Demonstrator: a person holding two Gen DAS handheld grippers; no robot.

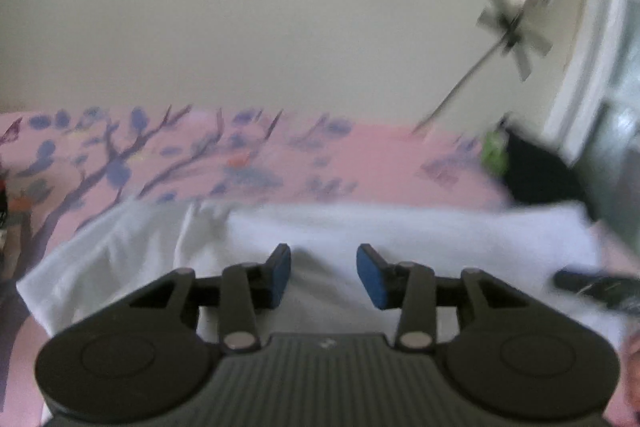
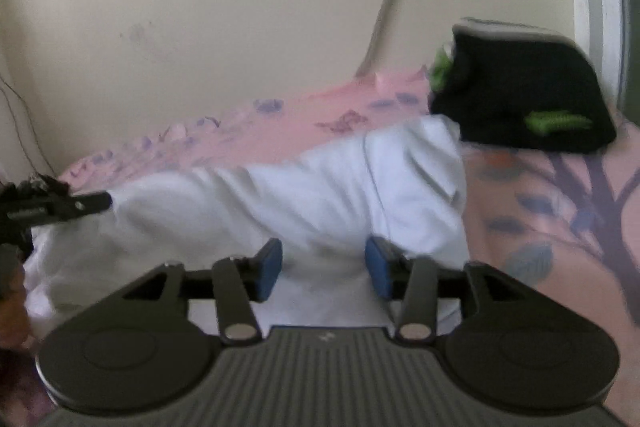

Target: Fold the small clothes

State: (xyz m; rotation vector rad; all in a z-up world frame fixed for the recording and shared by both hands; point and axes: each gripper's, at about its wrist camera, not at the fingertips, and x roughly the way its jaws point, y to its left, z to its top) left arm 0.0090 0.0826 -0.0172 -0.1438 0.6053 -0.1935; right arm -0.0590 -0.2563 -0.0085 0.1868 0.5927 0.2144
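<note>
A small white garment (image 1: 400,231) lies spread and wrinkled on the pink floral bedsheet (image 1: 380,155). My left gripper (image 1: 324,275) hovers over its near part, blue pads apart, with only flat cloth showing below the gap. In the right wrist view the same white garment (image 2: 280,195) is bunched in folds. My right gripper (image 2: 324,269) stands open over its near edge, and a low hump of cloth sits between the pads without being pinched. The left gripper's black finger (image 2: 80,205) touches the garment's far left end. The views are blurred.
A folded black garment with green marks (image 2: 520,99) sits at the right end of the bed, beside the white garment. A cream wall (image 1: 280,27) backs the bed. A white frame (image 2: 592,7) stands at the right. Bare pink sheet (image 2: 560,227) lies to the right.
</note>
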